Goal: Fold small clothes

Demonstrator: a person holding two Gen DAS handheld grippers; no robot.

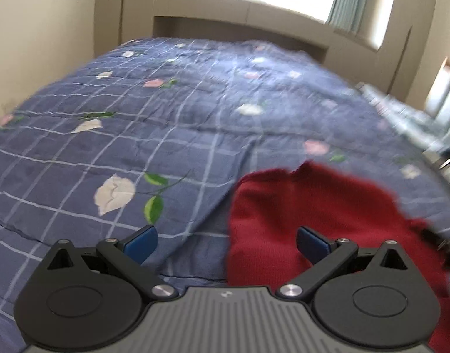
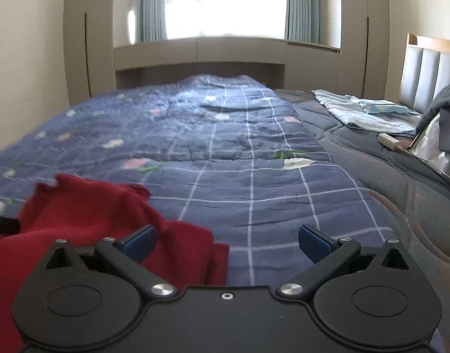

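The left gripper [image 1: 226,242] is spread wide and holds nothing, with a red knit garment [image 1: 313,220] lying crumpled on the blue checked floral quilt [image 1: 122,147] just ahead and to its right, under its right finger. The right gripper [image 2: 227,242] is equally wide and empty, the same garment [image 2: 86,214] ahead to its left beneath its left finger. This looks like the approach before a first grasp; each gripper next needs to reach an edge of the garment and close on it so it can be spread flat.

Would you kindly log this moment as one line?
left tongs: open, empty | right tongs: open, empty | red garment: crumpled on blue quilt, unfolded
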